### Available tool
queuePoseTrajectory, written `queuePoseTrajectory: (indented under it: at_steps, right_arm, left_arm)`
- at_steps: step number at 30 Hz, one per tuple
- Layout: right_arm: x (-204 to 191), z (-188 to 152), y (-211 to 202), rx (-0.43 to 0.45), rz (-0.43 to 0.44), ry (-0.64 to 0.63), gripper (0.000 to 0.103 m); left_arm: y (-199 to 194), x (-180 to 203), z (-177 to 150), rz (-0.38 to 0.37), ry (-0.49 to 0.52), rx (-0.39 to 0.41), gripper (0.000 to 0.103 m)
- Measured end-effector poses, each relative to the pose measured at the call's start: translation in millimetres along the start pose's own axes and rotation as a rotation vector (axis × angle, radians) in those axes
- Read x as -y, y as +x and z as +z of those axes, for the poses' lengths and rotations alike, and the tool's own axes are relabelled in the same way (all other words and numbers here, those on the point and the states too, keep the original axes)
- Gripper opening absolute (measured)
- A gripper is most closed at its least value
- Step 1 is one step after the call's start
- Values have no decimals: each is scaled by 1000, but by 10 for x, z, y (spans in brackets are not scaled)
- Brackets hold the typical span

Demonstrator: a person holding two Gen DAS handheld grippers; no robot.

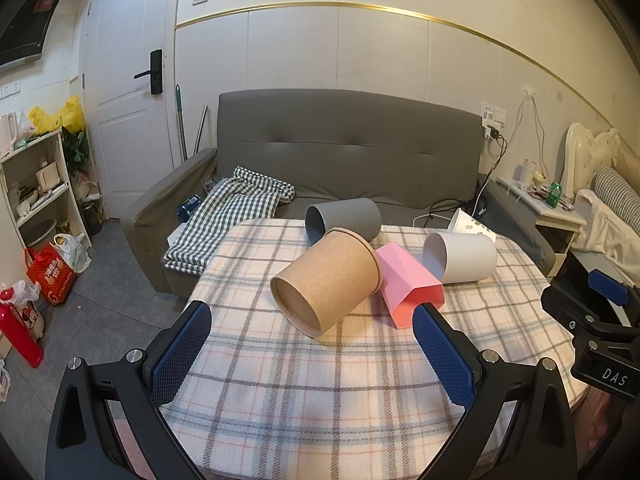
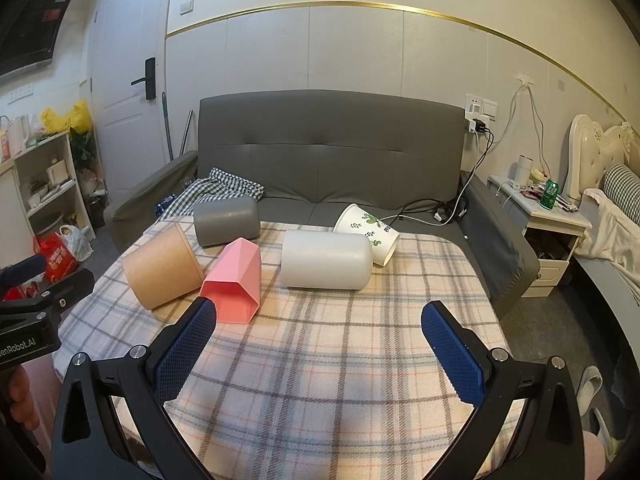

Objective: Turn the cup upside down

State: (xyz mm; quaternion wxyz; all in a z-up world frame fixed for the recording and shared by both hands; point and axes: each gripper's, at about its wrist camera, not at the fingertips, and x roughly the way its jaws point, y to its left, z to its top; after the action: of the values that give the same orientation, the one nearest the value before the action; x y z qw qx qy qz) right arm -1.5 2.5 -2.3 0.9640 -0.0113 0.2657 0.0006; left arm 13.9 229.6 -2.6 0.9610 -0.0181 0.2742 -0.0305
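Note:
Several cups lie on their sides on the plaid tablecloth (image 1: 304, 380): a brown paper cup (image 1: 326, 282) (image 2: 162, 266), a pink faceted cup (image 1: 408, 284) (image 2: 234, 282), a grey cup (image 1: 344, 218) (image 2: 226, 220), a plain white cup (image 1: 460, 256) (image 2: 326, 260) and a white cup with green leaves (image 1: 472, 226) (image 2: 368, 232). My left gripper (image 1: 312, 322) is open, just in front of the brown cup. My right gripper (image 2: 320, 320) is open and empty, in front of the pink and white cups. The right gripper also shows at the right edge of the left wrist view (image 1: 600, 320).
A grey sofa (image 2: 328, 152) with a checked cloth (image 1: 232, 212) stands behind the table. A bedside cabinet (image 2: 548, 224) and a bed are at the right, a shelf (image 1: 36, 184) and bags at the left. The table edge drops to the floor on both sides.

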Motion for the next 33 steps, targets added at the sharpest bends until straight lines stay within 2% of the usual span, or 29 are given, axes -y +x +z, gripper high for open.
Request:
queuePoseTrajectory:
  at_steps: [33]
  right_arm:
    - [-57,-90,64,-13,8,-2,103]
  left_arm:
    - [12,3,-9,1,5,-8,103]
